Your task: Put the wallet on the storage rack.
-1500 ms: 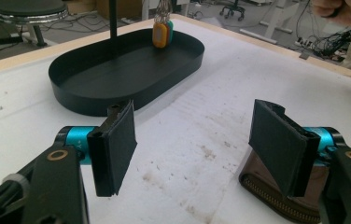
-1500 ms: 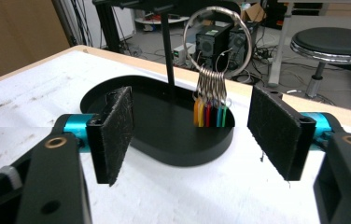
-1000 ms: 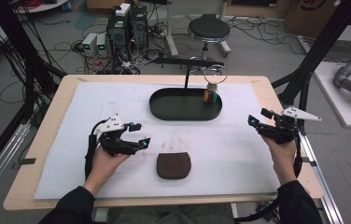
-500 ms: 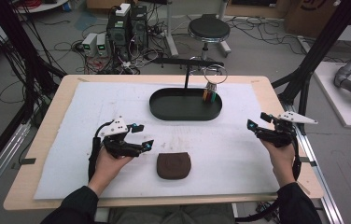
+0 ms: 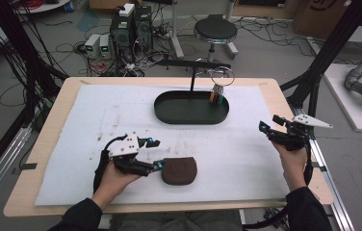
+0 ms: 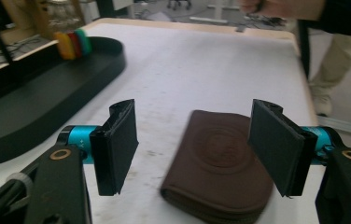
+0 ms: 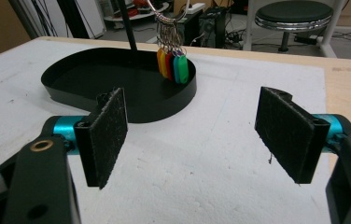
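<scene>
A brown, rounded pouch (image 5: 180, 170) lies flat on the white mat near the front edge. My left gripper (image 5: 157, 154) is open just to its left, one fingertip almost at the pouch's left edge. In the left gripper view the pouch (image 6: 225, 163) lies just past the two spread pads (image 6: 117, 144), partly between them. Near the table's right edge my right gripper (image 5: 270, 124) is held open above the mat with nothing between its jaws. In the right gripper view the right gripper (image 7: 194, 135) faces the black tray (image 7: 117, 79) and the coloured key tags (image 7: 173, 65).
A black oval tray (image 5: 191, 118) sits at the back middle of the mat. A thin black stand (image 5: 192, 79) rises behind it and holds a key ring with coloured tags (image 5: 217, 94) over the tray's right end. Stools, cables and computers stand on the floor beyond the table.
My left gripper has moved right, up to the pouch's left edge. The right gripper has shifted slightly inward and down. Both stay open.
</scene>
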